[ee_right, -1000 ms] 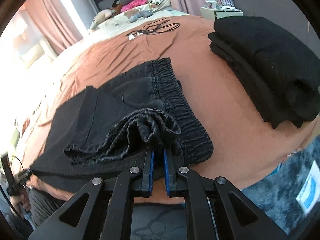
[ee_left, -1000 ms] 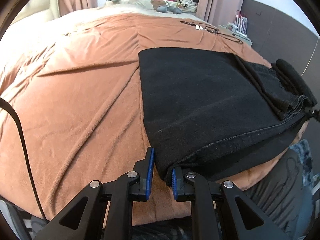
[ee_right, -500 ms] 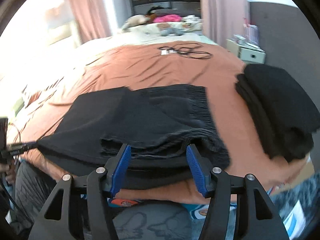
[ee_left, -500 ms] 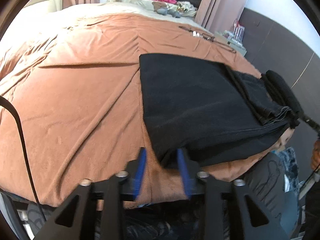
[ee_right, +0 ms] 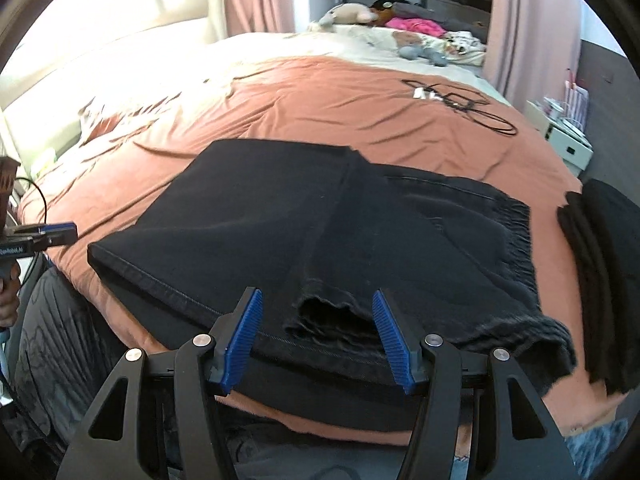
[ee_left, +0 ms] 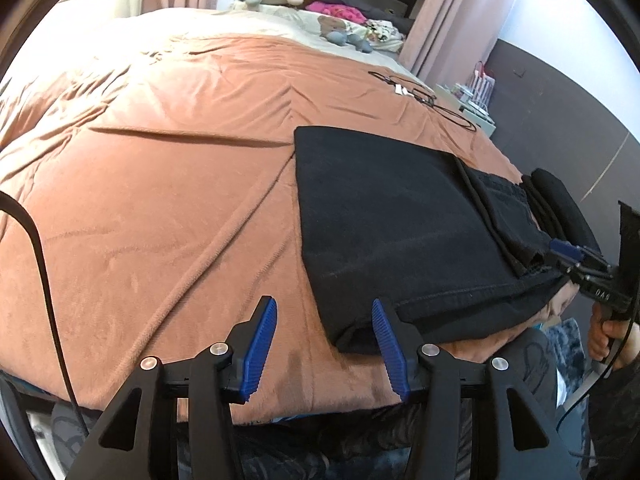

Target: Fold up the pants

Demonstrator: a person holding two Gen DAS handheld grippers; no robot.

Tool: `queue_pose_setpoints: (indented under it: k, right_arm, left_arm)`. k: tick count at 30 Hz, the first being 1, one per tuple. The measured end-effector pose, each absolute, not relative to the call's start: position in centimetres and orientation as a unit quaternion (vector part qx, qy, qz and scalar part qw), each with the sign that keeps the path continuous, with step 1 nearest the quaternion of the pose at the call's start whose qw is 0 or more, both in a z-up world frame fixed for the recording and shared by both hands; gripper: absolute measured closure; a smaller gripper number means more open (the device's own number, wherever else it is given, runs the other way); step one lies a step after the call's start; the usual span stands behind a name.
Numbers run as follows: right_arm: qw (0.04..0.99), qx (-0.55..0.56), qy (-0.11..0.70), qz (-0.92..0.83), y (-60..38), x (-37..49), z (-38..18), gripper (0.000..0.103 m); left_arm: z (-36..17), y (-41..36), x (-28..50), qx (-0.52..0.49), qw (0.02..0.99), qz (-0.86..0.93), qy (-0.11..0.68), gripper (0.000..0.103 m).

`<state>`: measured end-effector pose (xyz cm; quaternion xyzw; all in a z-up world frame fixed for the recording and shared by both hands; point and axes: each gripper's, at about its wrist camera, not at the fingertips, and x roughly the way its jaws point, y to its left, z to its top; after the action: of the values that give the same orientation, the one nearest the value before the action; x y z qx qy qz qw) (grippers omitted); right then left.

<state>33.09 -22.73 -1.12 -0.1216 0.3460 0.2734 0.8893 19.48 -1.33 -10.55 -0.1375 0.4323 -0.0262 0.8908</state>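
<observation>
Black pants (ee_left: 400,220) lie folded flat on the orange blanket (ee_left: 160,200) at the bed's near edge. My left gripper (ee_left: 324,302) hovers at their near left corner, jaws opening; the corner lies by the right pad (ee_left: 386,340), unpressed. In the right wrist view the pants (ee_right: 260,220) show the leg hems (ee_right: 328,312) folded over the waistband side. The hems sit loose between the fingers of my right gripper (ee_right: 317,294), which is open. Each gripper shows in the other's view: the right gripper (ee_left: 568,252) and the left gripper (ee_right: 52,234).
A stack of folded black clothes (ee_right: 600,260) sits just right of the pants. A tangle of cable (ee_right: 460,104) lies farther back on the blanket. Plush toys (ee_right: 352,14) line the bed's far end, a white nightstand (ee_right: 568,140) stands at right. The person's hand (ee_left: 604,332) holds the right gripper.
Both grippers have opened and let go of the pants. The bunched hems the right gripper held now lie flat, and that gripper has rolled level and shifted along the bed's edge.
</observation>
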Motion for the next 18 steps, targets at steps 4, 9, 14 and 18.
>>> queue_pose_setpoints:
  k: [4,9,14,18]
  right_arm:
    - [0.878,-0.142,0.362,0.278,-21.0,34.4,-2.4,0.052]
    - [0.866,-0.164,0.382,0.279,-19.9,35.6,-3.8,0.052]
    - [0.856,-0.193,0.396,0.270,-18.9,36.5,-4.8,0.052]
    - [0.852,-0.238,0.395,0.250,-17.2,36.7,-5.4,0.061]
  left_arm:
    - [-11.2,-1.3,20.7,-0.138,0.887,-0.024,0.440,0.051]
    - [-12.6,-1.4,21.5,-0.136,0.877,-0.025,0.460,0.051]
    - [-13.3,-1.3,21.6,-0.137,0.873,-0.024,0.468,0.051]
    - [-13.5,-1.2,21.7,-0.138,0.871,-0.022,0.471,0.051]
